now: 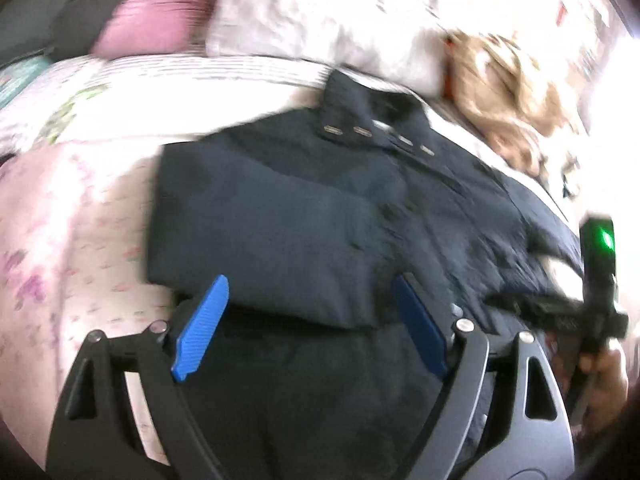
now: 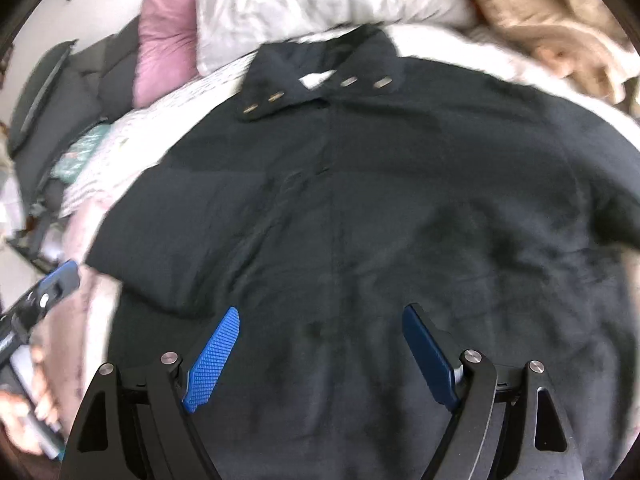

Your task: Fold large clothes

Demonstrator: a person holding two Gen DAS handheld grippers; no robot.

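Left gripper [image 1: 308,308] and right gripper [image 2: 320,338], both spread wide and empty, above a dark collared shirt [image 2: 360,208] lying flat on the bed [image 1: 80,220]. One side panel appears folded inward; the opposite side and lengthwise folds likely remain.

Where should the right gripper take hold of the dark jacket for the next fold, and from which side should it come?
Probably at the unfolded side edge of the dark jacket, on the person's right, coming in low from outside. The opposite sleeve already lies folded over the body, while this side lies flat. The right gripper is open above the hem.
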